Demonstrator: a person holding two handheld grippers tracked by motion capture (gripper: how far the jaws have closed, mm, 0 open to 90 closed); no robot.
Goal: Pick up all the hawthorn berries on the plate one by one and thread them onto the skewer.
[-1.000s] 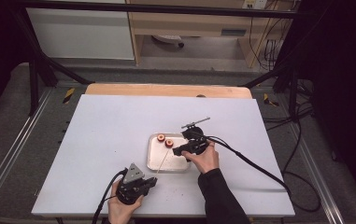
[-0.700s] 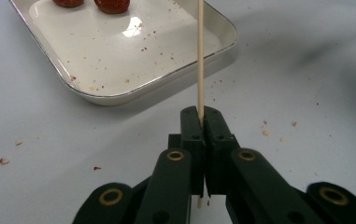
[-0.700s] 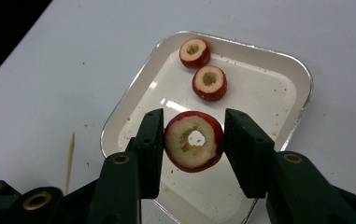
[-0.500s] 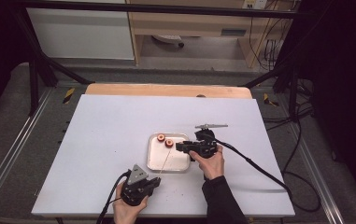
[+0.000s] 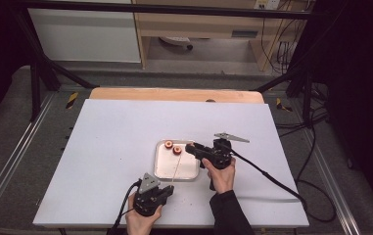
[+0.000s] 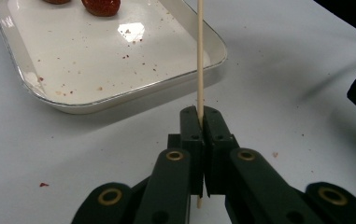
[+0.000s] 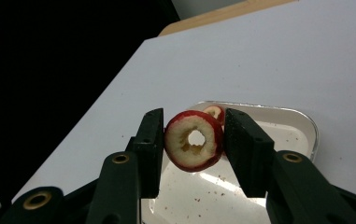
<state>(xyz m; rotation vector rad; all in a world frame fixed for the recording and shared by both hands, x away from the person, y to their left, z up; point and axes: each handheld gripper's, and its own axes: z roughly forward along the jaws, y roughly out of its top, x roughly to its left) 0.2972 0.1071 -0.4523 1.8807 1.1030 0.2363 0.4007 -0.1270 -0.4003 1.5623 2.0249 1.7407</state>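
The tray [image 6: 35,86] is glossy metal with a bright rim (crumb-speckled inside); the skewer [image 6: 200,56] is pale, smooth wood. Both claws are matt black plastic, the bench [image 5: 115,132] matt white.

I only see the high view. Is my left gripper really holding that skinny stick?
Observer: Yes. In the left gripper view, the left gripper has its jaws shut on the wooden skewer, which reaches out over the tray rim.
Operator: What's the red thing in my right one?
Observer: A red fruit ring. The right gripper presses it from both sides.
Operator: Does it have a hole?
Observer: Yes, a round hole through its pale middle, facing the camera.
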